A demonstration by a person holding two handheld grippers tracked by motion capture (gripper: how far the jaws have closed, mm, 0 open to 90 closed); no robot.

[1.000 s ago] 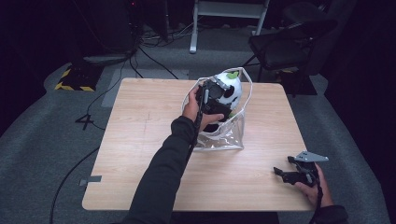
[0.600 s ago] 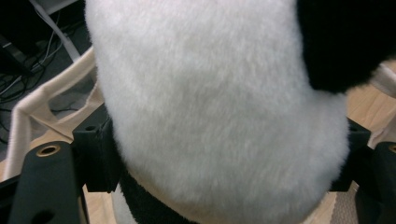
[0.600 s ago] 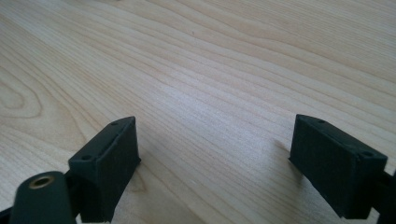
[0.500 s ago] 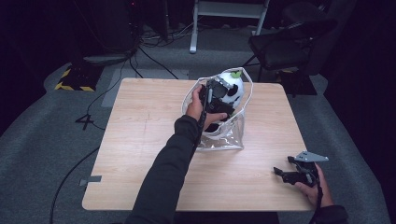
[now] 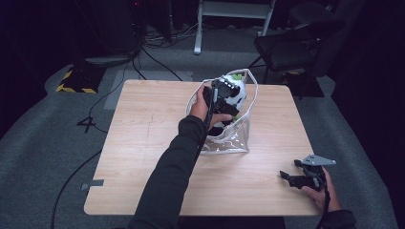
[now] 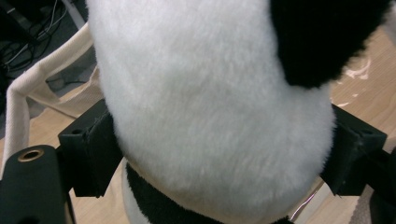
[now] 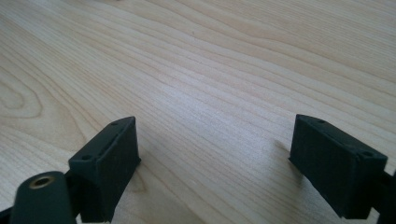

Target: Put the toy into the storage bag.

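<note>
Left gripper view puts us right on the plush panda, its white fur bulging between our two jaws, which have just been easing apart yet still touch its sides. It sits in the clear bag at the far middle of the table. We judge it light, soft and squashy, so we'd take it across the round body. Our left gripper is there; our right gripper rests near right, jaws wide and empty.
</note>
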